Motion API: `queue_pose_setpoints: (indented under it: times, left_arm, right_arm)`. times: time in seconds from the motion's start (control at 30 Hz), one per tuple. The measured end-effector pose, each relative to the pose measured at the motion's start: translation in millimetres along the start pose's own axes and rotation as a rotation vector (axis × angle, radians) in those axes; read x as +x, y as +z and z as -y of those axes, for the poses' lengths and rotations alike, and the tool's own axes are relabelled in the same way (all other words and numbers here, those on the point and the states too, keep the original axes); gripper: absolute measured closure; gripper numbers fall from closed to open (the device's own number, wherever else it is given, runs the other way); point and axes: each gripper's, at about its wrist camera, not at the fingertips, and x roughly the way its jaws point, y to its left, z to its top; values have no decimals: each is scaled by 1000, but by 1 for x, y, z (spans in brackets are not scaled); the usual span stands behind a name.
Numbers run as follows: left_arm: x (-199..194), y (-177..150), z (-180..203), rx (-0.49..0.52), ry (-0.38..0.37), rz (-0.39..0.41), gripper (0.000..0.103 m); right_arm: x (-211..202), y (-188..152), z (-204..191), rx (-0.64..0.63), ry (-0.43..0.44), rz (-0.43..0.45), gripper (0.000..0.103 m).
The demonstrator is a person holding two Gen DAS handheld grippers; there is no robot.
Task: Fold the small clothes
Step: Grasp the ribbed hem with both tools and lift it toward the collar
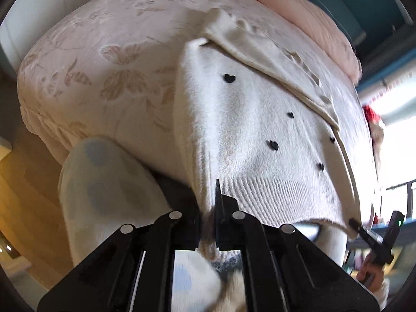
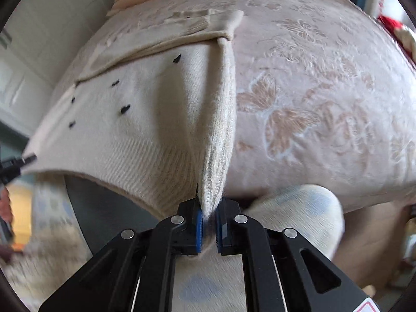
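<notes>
We are pinching the sweater's [image 1: 260, 119] ribbed hem at both corners, left gripper [image 1: 208, 223] and right gripper [image 2: 208, 223] each clamped on knit, the body lying on the bed [image 1: 91, 59]; we are aiming to lift evenly, keeping the hem taut and level.

Bed [image 1: 85, 59] covered in a pale pink spread [image 2: 325, 98] woven with a butterfly and leaf pattern, rounded at the corner. Cream knit sweater [image 1: 247, 130] dotted with small black hearts lay flat across it, ribbed hem hanging off the near edge, one sleeve [image 1: 273, 59] folded diagonally over the body. Peach quilt [image 1: 312, 7] bunched along the far side.
</notes>
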Motion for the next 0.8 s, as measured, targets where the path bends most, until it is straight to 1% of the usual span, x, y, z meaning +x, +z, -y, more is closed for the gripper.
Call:
queue_pose_setpoints:
  times: [0.03,0.1,0.2,0.23,0.27,0.3,0.33,0.37,0.4,0.43,0.47,0.5,0.53,0.57,0.6,0.63,0.7,0.73,0.77,0.8]
  left_arm:
    - [-6,-9,3,25,2,-18,97]
    - [-16,-29,4,56,9,-64,97]
    - [-28,-55,3,54,1,-142,97]
    - [-36,-64,3,44,1,-170,97]
    - [-44,-67,5,39,-9,-180,97]
    - [-52,-65,9,37,-18,-174,97]
    - [-62,-54,15,37,-31,-140,97]
    - [-68,-40,19,30,-49,-95,97]
    - [-72,-23,24,22,-68,-40,97]
    - [-73,3,30,25,-96,40,97]
    - [-70,26,36,35,-102,103,97]
    - [-64,42,42,39,-103,140,97]
    - [-51,70,48,41,-103,194,97]
    - [-39,91,52,33,-94,226,96]
    - [-26,111,55,30,-91,251,96]
    - [-8,134,59,19,-57,292,96]
    - [30,167,62,-40,-27,292,95]
    - [54,185,63,-68,12,292,92]
    - [76,196,64,-74,39,276,92]
    - [104,207,61,-91,73,229,92]
  right_arm:
    - [-2,-5,-2,-15,-4,-25,96]
    - [-8,-26,-3,-59,-7,-114,96]
    - [-18,-61,-5,-105,56,-257,96]
    - [-23,-66,-6,-106,76,-279,96]
    - [-31,-68,-5,-90,118,-292,96]
    - [-42,-63,-3,-64,167,-275,96]
    - [-49,-55,0,-41,193,-245,96]
    - [-59,-39,7,5,227,-183,96]
    - [-66,-22,14,46,262,-120,96]
    - [-71,-2,23,89,294,-44,96]
    - [-73,23,35,148,338,46,96]
    - [-70,47,47,209,392,118,96]
    - [-64,65,55,253,428,164,96]
    - [-51,91,66,306,459,208,96]
    - [-36,113,74,346,478,227,95]
    - [-20,133,83,384,490,242,94]
    - [25,169,102,494,560,234,92]
    - [46,181,108,531,579,224,90]
    - [70,193,112,565,529,212,87]
    - [83,198,111,588,482,205,87]
